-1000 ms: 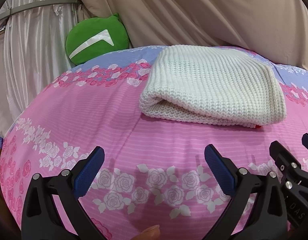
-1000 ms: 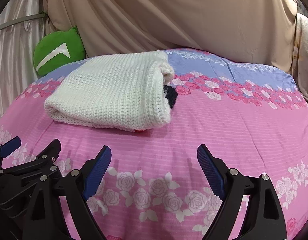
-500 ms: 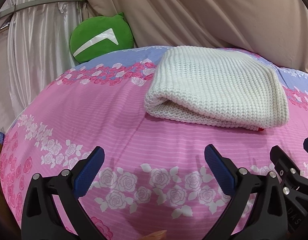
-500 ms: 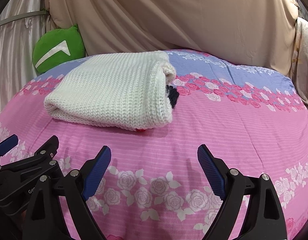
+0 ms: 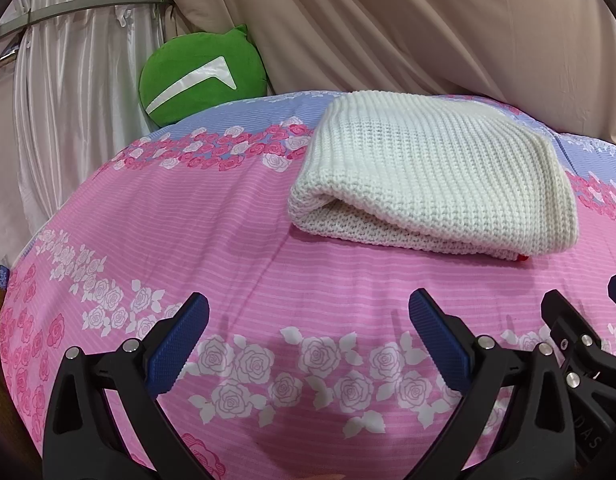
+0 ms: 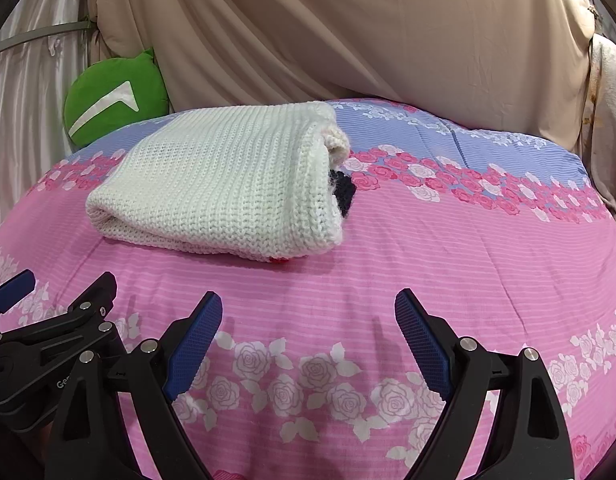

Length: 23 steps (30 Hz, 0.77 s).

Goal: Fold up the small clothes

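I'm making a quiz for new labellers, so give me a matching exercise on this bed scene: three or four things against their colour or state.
Things:
1. knitted garment
2. round cushion
3. left gripper
4. bedspread

Descriptions:
A. green with a white mark
B. pink with roses
C. cream, folded
D. open, holding nothing

Pairs: 1-C, 2-A, 3-D, 4-B

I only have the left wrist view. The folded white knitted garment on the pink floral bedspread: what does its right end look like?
Observer: On the folded white knitted garment, that end is rolled open, and a dark knitted piece pokes out.
Operator: Is my right gripper holding anything?
Observer: No, the right gripper is open over the pink floral bedspread.
Operator: And to the right of the bed?
Observer: A pale floral curtain hangs there.
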{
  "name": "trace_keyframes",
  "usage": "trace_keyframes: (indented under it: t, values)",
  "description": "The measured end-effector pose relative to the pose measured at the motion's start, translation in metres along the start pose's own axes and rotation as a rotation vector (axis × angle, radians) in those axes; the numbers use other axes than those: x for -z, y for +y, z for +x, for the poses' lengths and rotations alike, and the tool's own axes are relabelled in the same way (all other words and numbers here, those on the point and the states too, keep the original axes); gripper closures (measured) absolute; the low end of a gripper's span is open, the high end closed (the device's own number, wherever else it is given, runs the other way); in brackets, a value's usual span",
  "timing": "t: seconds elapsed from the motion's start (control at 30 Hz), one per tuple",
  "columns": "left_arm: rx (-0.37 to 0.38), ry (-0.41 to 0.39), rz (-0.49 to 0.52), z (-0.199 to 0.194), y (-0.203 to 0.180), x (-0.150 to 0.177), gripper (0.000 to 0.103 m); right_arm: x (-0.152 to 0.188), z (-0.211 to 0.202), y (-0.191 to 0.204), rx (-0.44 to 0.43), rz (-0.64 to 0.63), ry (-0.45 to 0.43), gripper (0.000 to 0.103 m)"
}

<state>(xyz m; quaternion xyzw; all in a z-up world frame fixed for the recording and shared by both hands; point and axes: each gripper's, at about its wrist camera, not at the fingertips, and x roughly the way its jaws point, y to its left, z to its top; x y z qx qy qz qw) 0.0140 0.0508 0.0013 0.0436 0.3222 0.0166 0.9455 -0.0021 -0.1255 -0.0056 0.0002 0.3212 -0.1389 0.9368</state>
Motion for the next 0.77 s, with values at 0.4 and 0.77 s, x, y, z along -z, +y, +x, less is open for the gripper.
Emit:
trace_keyframes:
  t: [0.4, 0.77]
  values:
    - [0.0, -0.01, 0.003, -0.0013, -0.0003, -0.001, 0.005, 0.0, -0.0009, -0.0008, 0.006, 0.008, -0.002, 0.017]
    - [-0.001, -0.009, 0.015, -0.0005, -0.0026, -0.001, 0.008, 0.0005, -0.0025, 0.0021, 0.026, 0.012, 0.001, 0.017]
